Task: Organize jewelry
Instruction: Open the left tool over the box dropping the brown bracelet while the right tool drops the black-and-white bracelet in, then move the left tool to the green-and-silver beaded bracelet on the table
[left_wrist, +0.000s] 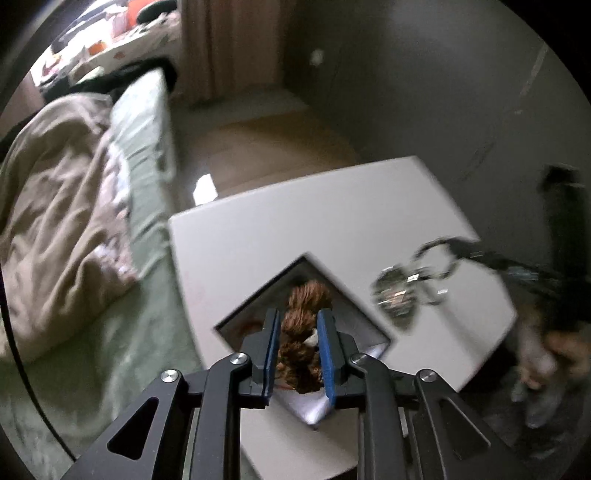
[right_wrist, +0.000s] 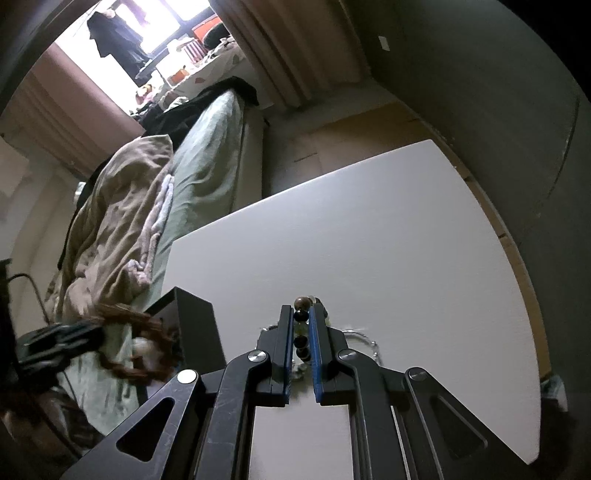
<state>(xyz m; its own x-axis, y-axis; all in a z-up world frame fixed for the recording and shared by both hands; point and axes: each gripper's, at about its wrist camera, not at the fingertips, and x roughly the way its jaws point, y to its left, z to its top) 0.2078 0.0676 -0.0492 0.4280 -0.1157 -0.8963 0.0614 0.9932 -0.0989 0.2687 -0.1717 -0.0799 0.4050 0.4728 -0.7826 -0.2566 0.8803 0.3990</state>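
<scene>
The left gripper (left_wrist: 298, 343) pinches a fuzzy brown braid (left_wrist: 301, 343) between its blue pads. It holds the braid over an open box (left_wrist: 369, 325) in the lower middle of the left wrist picture. The box sits on a white table (left_wrist: 295, 229).

The right gripper (right_wrist: 300, 343) is pressed onto a string of dark beads (right_wrist: 301, 332), low in the middle of the right wrist picture. The beads lie on the table. A thin silver chain (right_wrist: 364, 338) lies just beside them on the right.

A bed (right_wrist: 207, 166) with a tan blanket (right_wrist: 122, 206) fills the left side.
</scene>
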